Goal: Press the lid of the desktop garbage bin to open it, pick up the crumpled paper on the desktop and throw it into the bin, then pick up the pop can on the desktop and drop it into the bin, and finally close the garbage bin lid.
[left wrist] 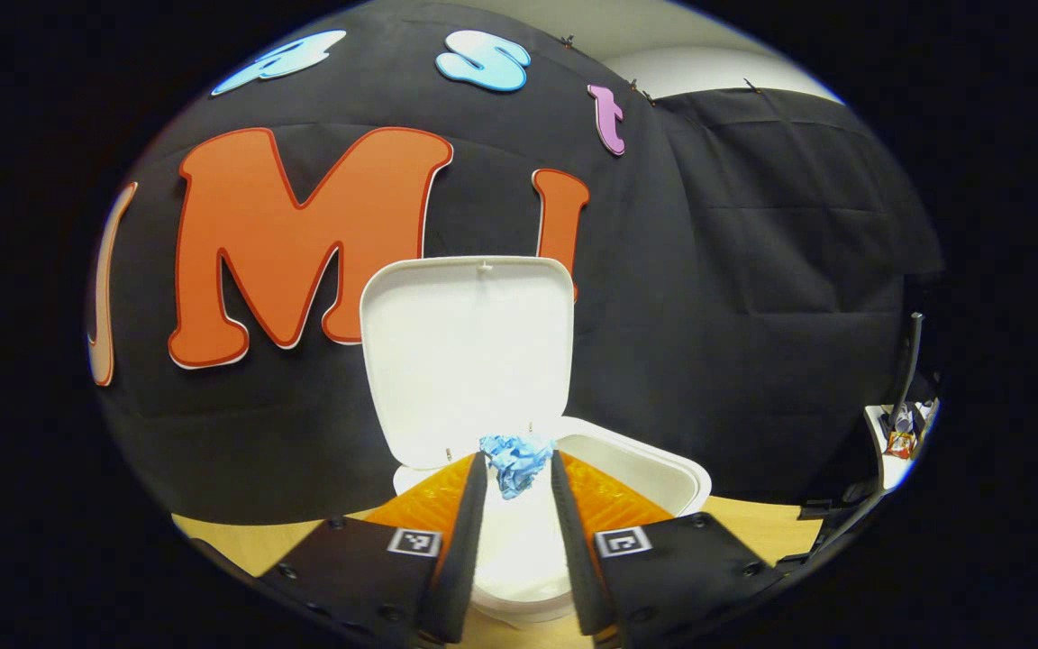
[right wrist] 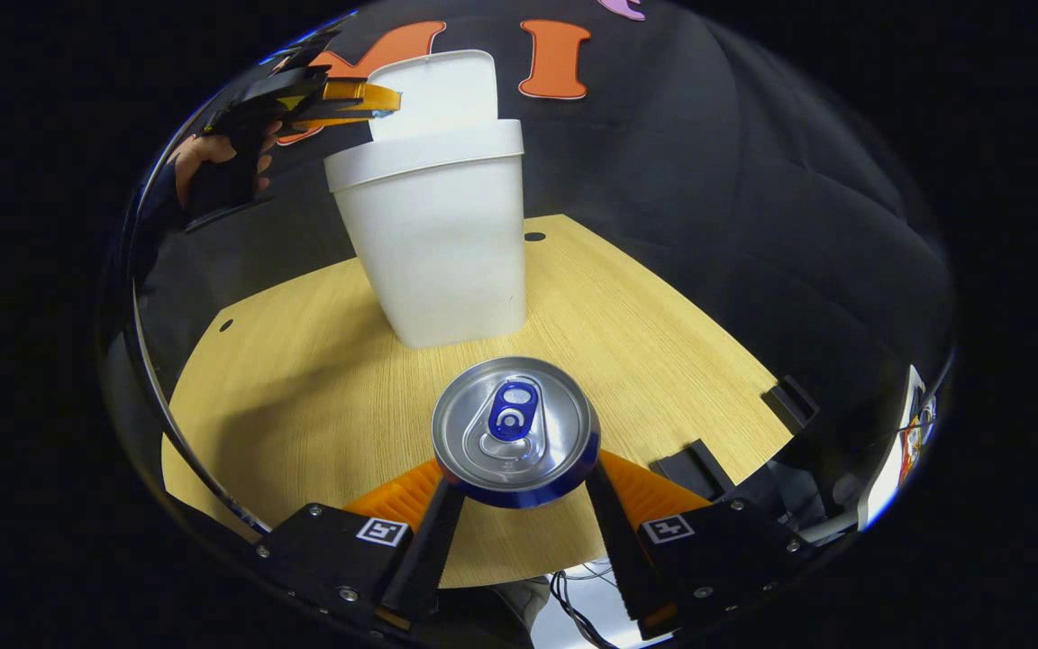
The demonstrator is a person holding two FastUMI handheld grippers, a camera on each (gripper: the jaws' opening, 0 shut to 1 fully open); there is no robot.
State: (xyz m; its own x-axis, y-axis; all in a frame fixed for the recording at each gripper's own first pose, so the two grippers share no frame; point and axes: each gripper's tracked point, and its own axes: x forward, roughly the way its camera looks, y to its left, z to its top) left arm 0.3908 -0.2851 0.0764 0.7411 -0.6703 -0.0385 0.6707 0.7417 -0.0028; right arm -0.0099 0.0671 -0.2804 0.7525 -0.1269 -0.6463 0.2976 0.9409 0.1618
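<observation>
Bin (left wrist: 636, 469) gapes under left gripper (left wrist: 519, 470) pinching crumpled paper (left wrist: 515, 461); right gripper (right wrist: 519, 491) clasps pop can (right wrist: 515, 431).

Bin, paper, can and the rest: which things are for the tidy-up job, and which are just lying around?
For the job: white bin with its lid up, blue crumpled paper in the left gripper, pop can between the right gripper fingers.

Just lying about: wooden table, small side shelf with bits.

Left hand-held gripper (left wrist: 519, 473) pinches crumpled paper (left wrist: 515, 461) above bin (left wrist: 654, 473) (lid (left wrist: 469, 361) up)
</observation>
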